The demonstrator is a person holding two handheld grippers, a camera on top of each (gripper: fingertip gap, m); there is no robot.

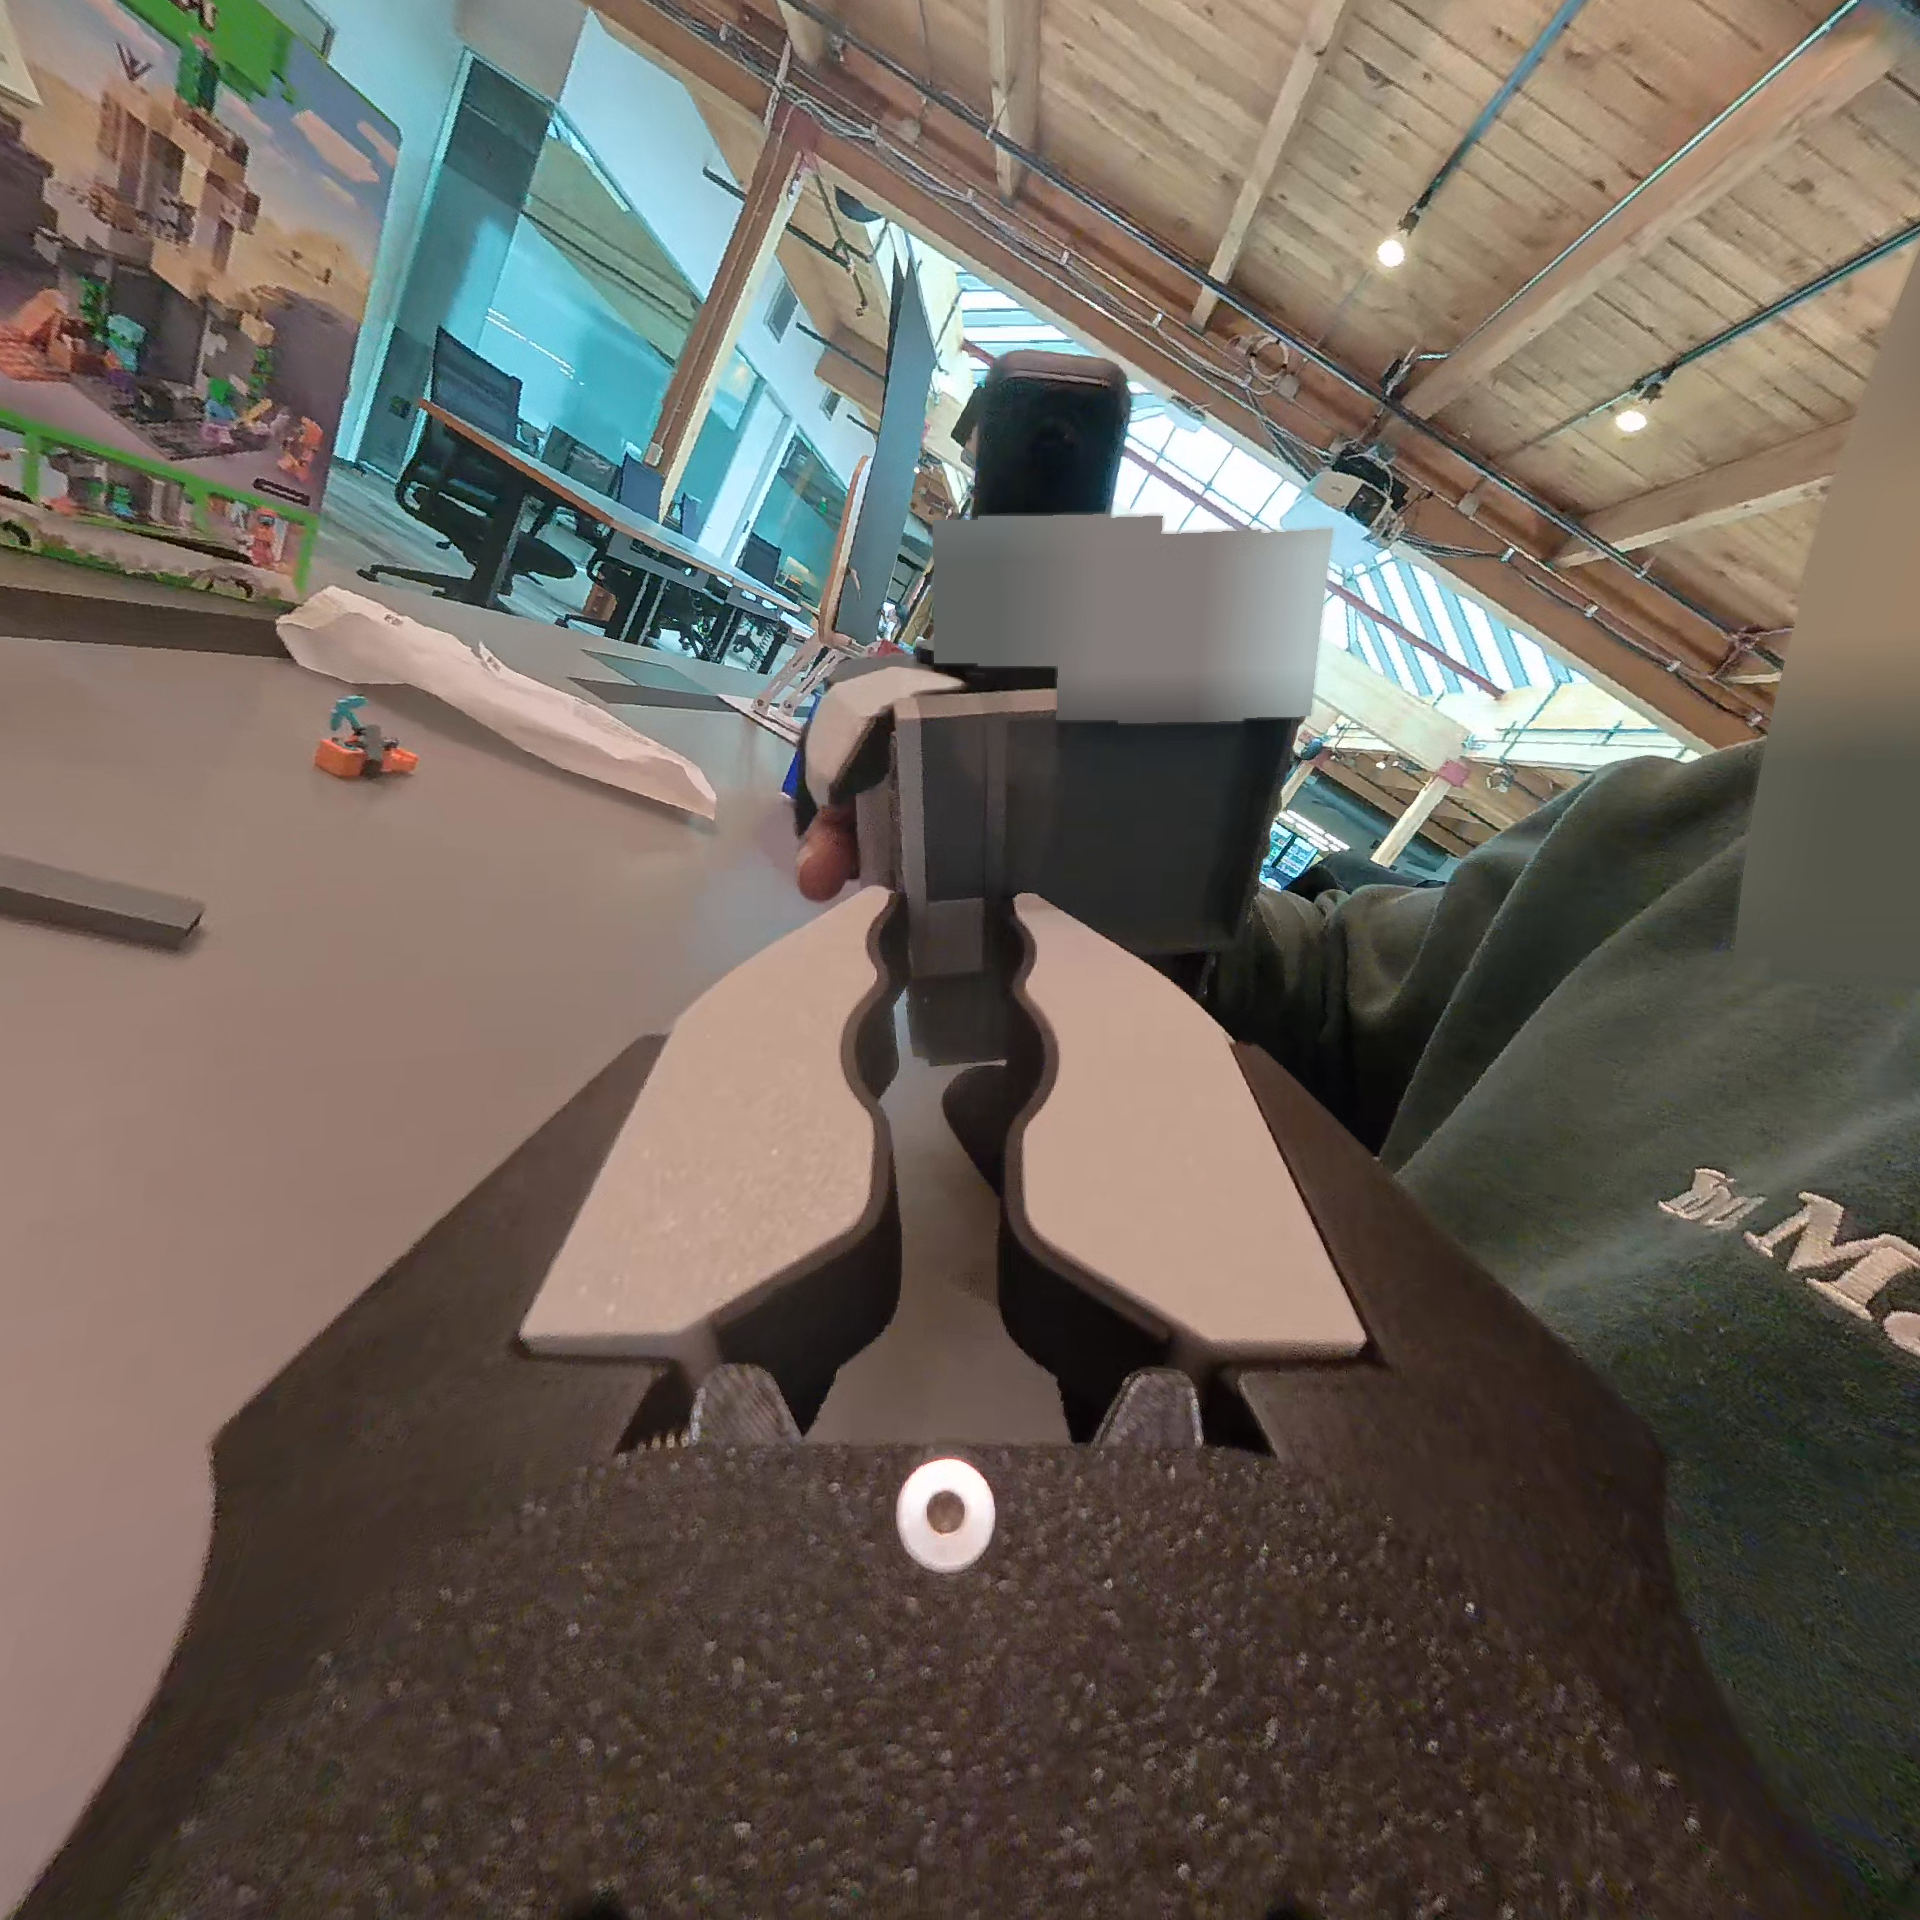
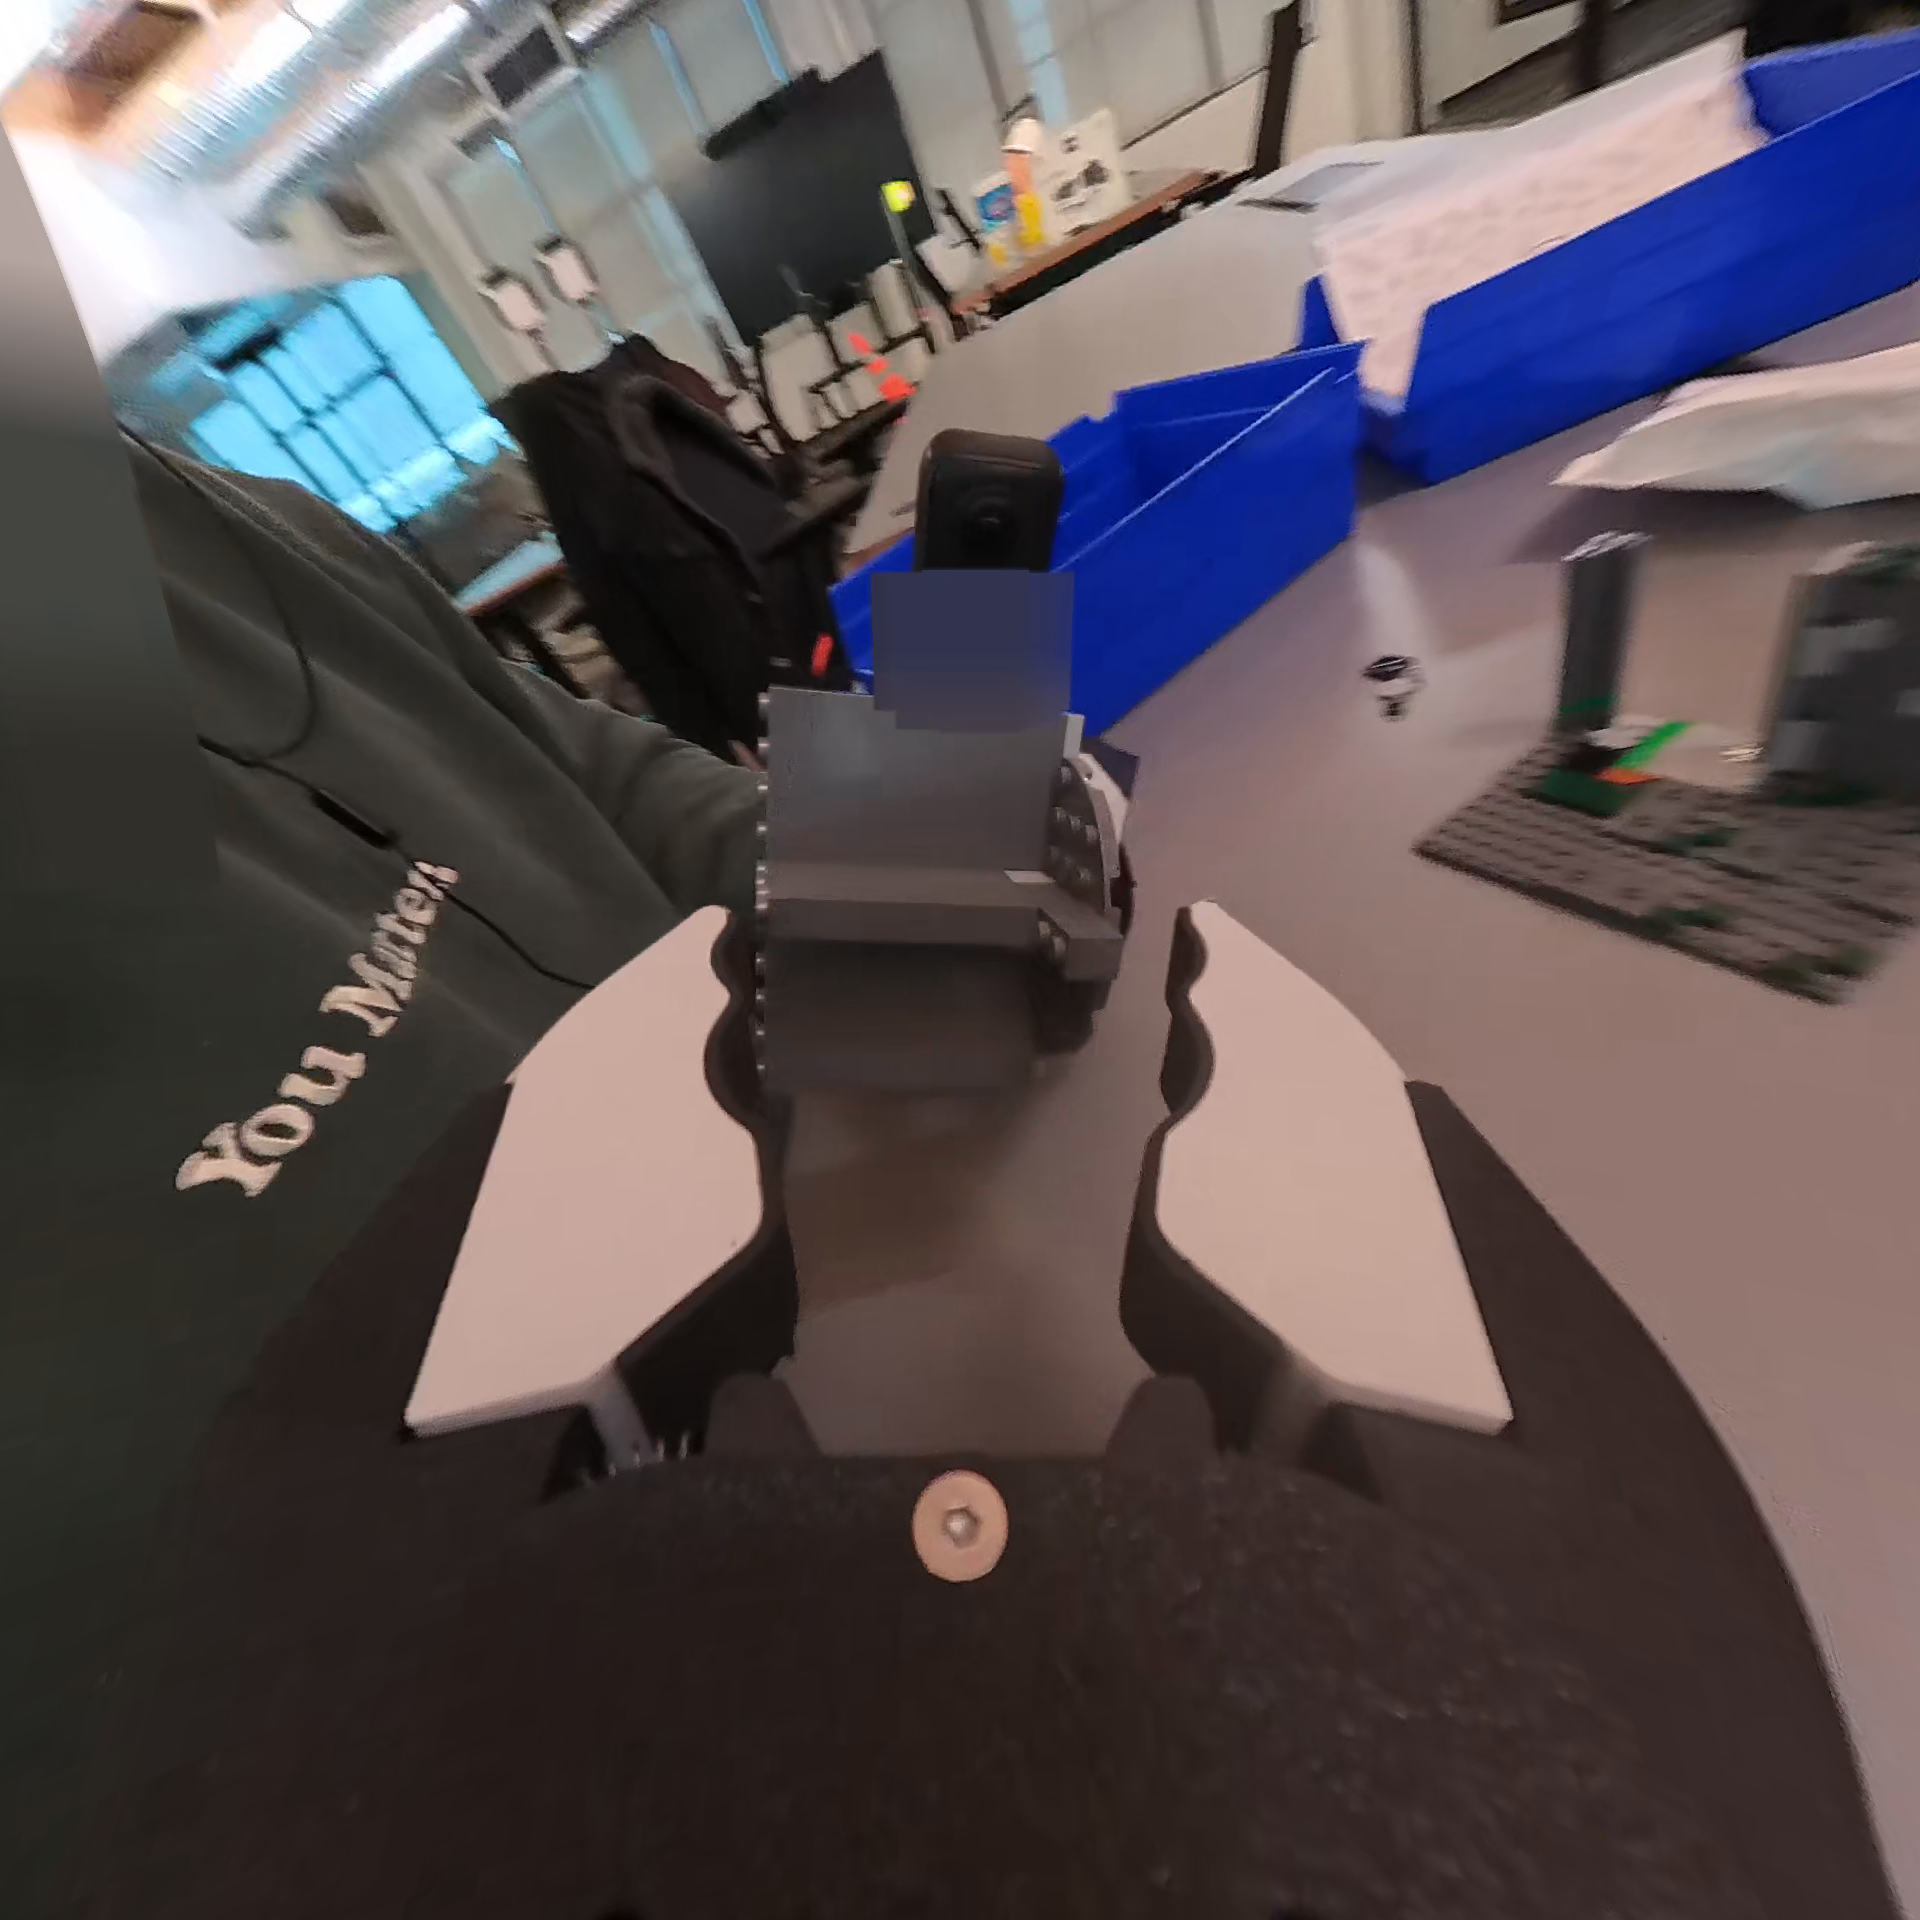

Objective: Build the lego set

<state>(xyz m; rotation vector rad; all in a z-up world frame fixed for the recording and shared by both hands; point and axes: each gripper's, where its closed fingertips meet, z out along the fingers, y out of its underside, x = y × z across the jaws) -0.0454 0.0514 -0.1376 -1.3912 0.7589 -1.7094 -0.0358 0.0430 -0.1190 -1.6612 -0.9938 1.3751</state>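
The two grippers faced each other nose to nose over the grey table (image 1: 436, 935). The left gripper (image 1: 948, 925) had its jaws narrowed to a slim gap with nothing between them; the right gripper (image 2: 951, 940) had its jaws spread wide, also empty. The partly built lego model (image 2: 1683, 810) on its grey baseplate stood well off to the right of the right jaws, apart from both tools. A small orange lego figure (image 1: 366, 750) lay far left of the left jaws, beside a crumpled white bag (image 1: 499, 694) and before the set's box (image 1: 177, 301).

The likely trouble was a collision: the tips pointed at one another at close quarters, and any forward push could knock them together. Blur in the right view suggested quick motion, which would raise that risk. A grey strip (image 1: 99, 902) lay left of the left jaws; blue bins (image 2: 1226, 520) crowded the table beyond the right ones
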